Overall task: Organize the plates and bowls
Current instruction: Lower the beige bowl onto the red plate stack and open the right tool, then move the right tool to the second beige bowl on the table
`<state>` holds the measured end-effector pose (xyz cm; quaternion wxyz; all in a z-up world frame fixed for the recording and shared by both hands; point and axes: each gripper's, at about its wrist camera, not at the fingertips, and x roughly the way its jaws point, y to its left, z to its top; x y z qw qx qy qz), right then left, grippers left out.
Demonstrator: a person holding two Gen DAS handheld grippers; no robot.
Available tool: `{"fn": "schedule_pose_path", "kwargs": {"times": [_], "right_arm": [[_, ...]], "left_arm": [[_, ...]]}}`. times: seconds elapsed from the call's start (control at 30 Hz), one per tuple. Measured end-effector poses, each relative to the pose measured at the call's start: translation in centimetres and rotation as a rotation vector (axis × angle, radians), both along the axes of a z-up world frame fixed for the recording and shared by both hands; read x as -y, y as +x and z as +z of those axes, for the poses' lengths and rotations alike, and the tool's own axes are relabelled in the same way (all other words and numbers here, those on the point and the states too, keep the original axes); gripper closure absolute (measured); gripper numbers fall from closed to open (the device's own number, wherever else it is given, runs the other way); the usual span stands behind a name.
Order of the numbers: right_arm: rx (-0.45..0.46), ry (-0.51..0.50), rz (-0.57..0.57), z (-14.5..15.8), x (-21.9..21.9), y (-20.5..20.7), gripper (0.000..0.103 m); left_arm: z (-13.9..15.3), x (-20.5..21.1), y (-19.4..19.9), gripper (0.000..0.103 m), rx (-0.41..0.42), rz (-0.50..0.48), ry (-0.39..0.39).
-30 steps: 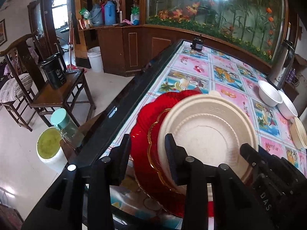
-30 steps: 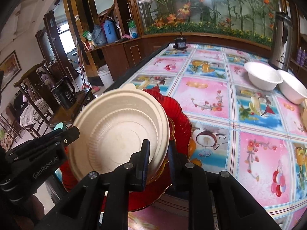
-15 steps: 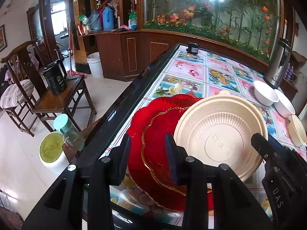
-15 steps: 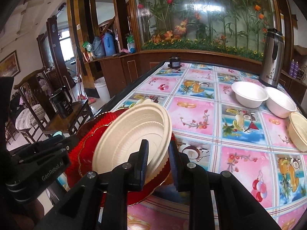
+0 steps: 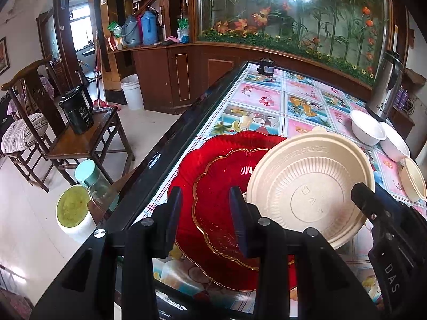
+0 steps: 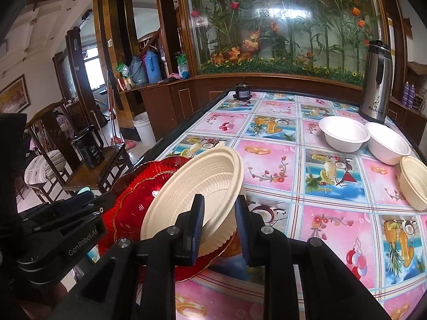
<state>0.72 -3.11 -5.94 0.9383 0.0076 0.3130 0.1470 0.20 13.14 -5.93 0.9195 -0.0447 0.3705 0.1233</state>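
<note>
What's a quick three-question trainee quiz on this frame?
1. True or false: the right gripper holds the cream bowl level.
2. How many white bowls stand near the steel flask? A one, B two, C four.
3. What colour are the stacked plates below the held bowl?

Key:
1. False. The bowl is tilted, with its rim gripped between the fingers.
2. B.
3. Red. A smaller gold-edged plate sits on a larger one.
</note>
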Motion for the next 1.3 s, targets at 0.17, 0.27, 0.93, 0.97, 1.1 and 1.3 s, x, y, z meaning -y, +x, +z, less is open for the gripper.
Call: {"fn": "schedule_pose_path", "kwargs": {"times": [0.17, 0.27, 0.93, 0.97, 1.1, 1.3], "right_arm": [[-0.002, 0.004, 0.011, 0.2, -0.3, -0.3, 0.076], [0.000, -0.004, 0.021, 0.2, -0.8, -0.3, 0.076], [-0.299, 0.155, 0.393, -1.0, -3.5, -0.4, 0.059], [-0.304, 0.141, 0.399, -1.0, -3.3, -0.5, 0.058], [-0.311, 0.097, 0.389, -0.8, -2.0, -0.6, 0.055], [-0.146, -0.011, 0.254, 1.3, 1.1, -1.3, 0.051]], "left_arm": [[0.0, -0.4, -0.1, 0.069, 0.000, 0.008, -0.010], [0.0, -0.7, -0.1, 0.069, 0.002, 0.011, -0.015], [0.6, -4.2, -0.6, 0.069, 0.020, 0.083, -0.043], [0.6, -4.3, -0.6, 0.069, 0.018, 0.085, -0.041], [0.6, -4.5, -0.7, 0.069, 0.017, 0.089, -0.044], [1.1, -3.2, -0.7, 0.069, 0.020, 0.055, -0.032]]}}
